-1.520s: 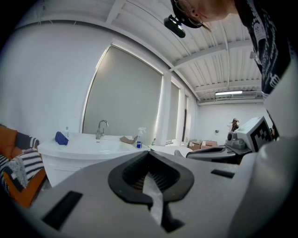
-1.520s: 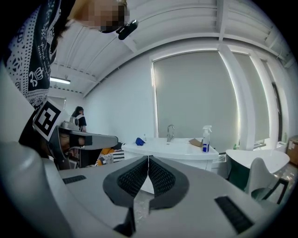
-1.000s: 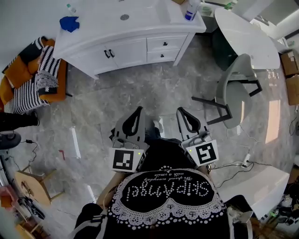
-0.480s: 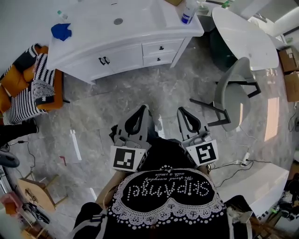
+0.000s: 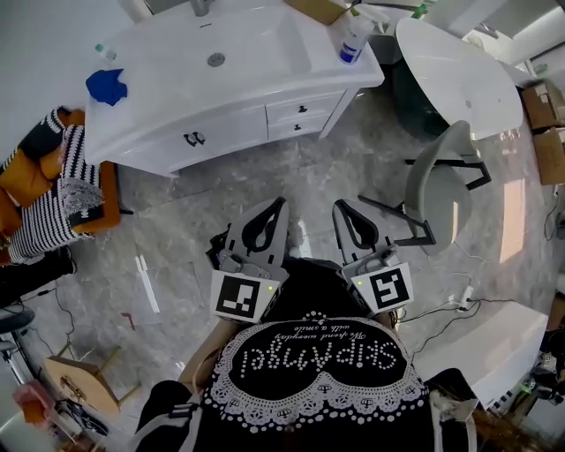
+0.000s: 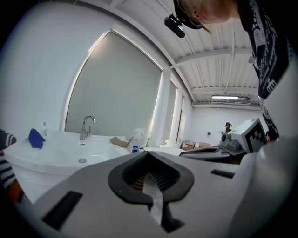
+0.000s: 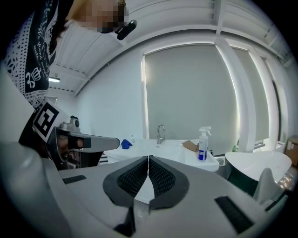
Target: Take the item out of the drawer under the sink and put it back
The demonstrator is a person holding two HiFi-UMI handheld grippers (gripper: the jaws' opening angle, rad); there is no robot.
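The white sink cabinet [image 5: 159, 132] stands at the far side of the marble floor. Its two small drawers [image 5: 301, 109], one above the other, sit at the right of the front, and both are closed. The item inside is hidden. My left gripper [image 5: 281, 204] and right gripper [image 5: 339, 208] are held side by side close to my body, well short of the cabinet. Both point toward it. Each is shut with nothing between its jaws. In the left gripper view the cabinet top [image 6: 56, 155] lies beyond the closed left gripper [image 6: 148, 152]. The right gripper [image 7: 148, 158] faces the same top [image 7: 177, 151].
On the cabinet top are a blue cloth [image 5: 106, 86], a spray bottle [image 5: 353, 40] and a piece of cardboard [image 5: 318, 9]. A grey chair [image 5: 441, 181] and a white round table [image 5: 459, 62] stand at the right. An orange seat with striped cushions [image 5: 53, 190] is at the left.
The cabinet has slid lower and leftward in the head view, so I have come somewhat nearer to it. Both grippers keep the same shut pose in front of me.
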